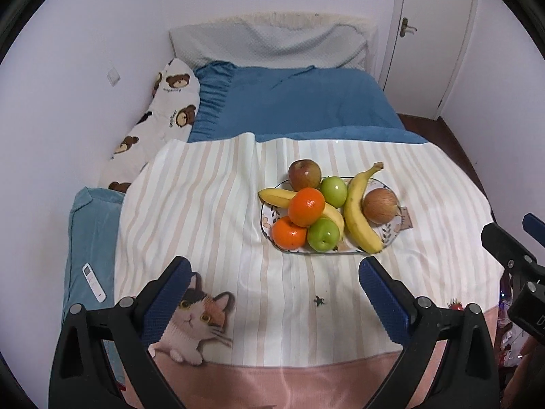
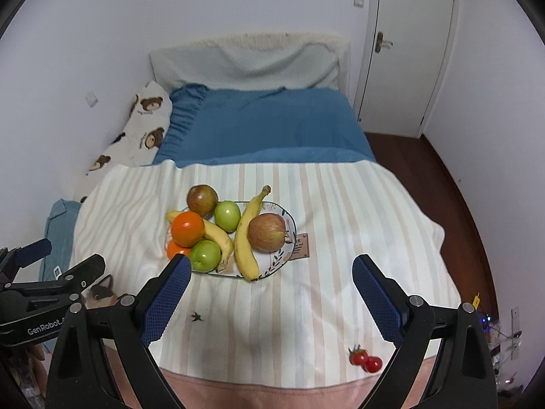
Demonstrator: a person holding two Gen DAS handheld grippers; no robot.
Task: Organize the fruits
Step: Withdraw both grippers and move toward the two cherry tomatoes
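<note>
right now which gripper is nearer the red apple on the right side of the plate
Right. The right gripper hangs open just short of the red apple, almost in line with it. The left gripper sits further to the apple's left.

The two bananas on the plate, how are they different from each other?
The right banana lies fully exposed on top, running front to back with its stem pointing away toward the blue bedding. The left banana lies crosswise and is partly buried: an orange sits on its middle, so only its ends show. The right one also looks longer, though the left one's full length is hidden. Both are yellow, unpeeled and on the same plate.
</note>
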